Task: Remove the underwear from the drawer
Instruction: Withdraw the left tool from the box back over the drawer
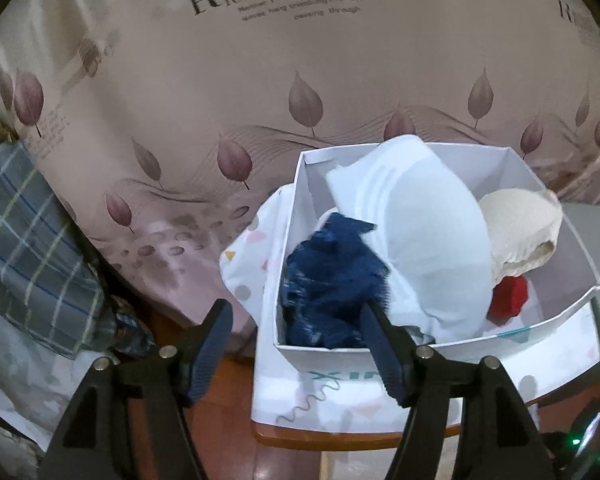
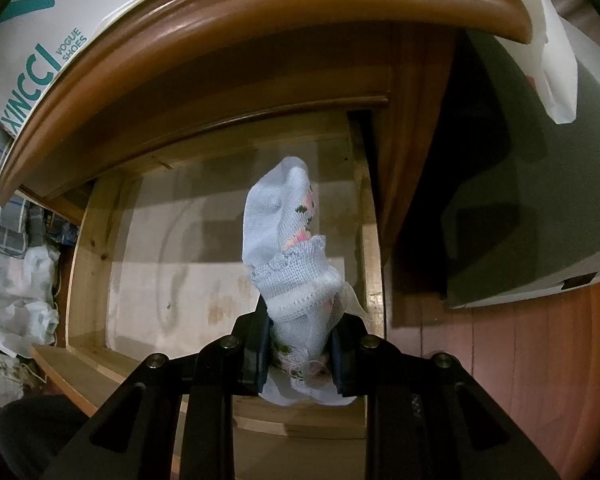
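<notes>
Only the right wrist view shows the drawer (image 2: 100,248): a pulled-out pale wooden tray under the brown curved edge of the tabletop (image 2: 260,20), its bare bottom panel lit in patches. The right claw (image 2: 300,360) is clamped on the underwear (image 2: 288,248), a white knitted piece with a lacy band and small pink flowers. The garment stands up from the claw above the drawer's floor, its long axis running away from the camera toward the drawer's back, the free end pointing that way. A white shoebox side printed "VOGUE SHOES" (image 2: 32,60) sits on the tabletop above the drawer.

Only the left wrist view shows what lies in that open white box (image 1: 560,240): a dark blue garment (image 1: 332,276) at its near left corner, a large white garment (image 1: 420,232) in the middle, a cream one (image 1: 520,232) and a red item (image 1: 510,294) toward the right. The left claw (image 1: 296,312) stands apart, holding nothing, its right finger over the box's near rim by the blue garment. Behind the box hangs a leaf-printed sheet (image 1: 260,80).
</notes>
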`<state>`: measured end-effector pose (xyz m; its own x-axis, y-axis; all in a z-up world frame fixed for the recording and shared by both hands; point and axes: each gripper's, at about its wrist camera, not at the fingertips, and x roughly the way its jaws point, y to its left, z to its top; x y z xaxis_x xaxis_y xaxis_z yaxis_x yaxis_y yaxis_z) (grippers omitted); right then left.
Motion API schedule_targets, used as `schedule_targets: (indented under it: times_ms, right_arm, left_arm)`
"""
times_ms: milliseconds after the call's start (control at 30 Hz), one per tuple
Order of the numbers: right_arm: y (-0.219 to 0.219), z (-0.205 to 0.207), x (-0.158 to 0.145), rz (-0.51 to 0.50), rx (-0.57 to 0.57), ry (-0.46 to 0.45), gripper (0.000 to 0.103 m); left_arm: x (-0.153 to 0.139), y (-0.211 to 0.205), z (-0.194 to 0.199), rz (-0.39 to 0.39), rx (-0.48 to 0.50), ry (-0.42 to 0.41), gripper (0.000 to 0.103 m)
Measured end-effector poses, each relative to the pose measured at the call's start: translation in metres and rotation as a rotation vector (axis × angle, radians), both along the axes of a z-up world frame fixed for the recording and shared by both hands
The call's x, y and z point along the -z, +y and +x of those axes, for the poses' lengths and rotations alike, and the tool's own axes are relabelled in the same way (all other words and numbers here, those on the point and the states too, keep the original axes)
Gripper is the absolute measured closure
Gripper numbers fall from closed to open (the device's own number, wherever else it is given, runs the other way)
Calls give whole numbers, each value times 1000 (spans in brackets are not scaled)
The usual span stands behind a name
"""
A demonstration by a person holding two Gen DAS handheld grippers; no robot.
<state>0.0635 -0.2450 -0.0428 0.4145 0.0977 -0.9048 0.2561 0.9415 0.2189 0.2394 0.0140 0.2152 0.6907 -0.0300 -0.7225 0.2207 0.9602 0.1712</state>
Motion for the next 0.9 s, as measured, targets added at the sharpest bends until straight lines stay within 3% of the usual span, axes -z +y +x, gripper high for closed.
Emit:
schedule_targets:
  times_ms: [233, 467, 667, 900]
  right_arm:
    - [1, 1, 1, -8, -4, 0, 81]
    - [4, 2, 4, -29, -17, 6, 81]
    - [8, 1, 2, -39, -36, -16, 81]
    - [18, -2, -4, -50, -80, -55, 81]
  left_arm:
    - [-5, 8, -15, -43, 13, -4, 35]
    - [7, 23, -58, -23, -17, -90, 35]
    - [50, 42, -98, 4, -114, -151, 35]
    - [117, 41, -112, -7, -154, -74, 35]
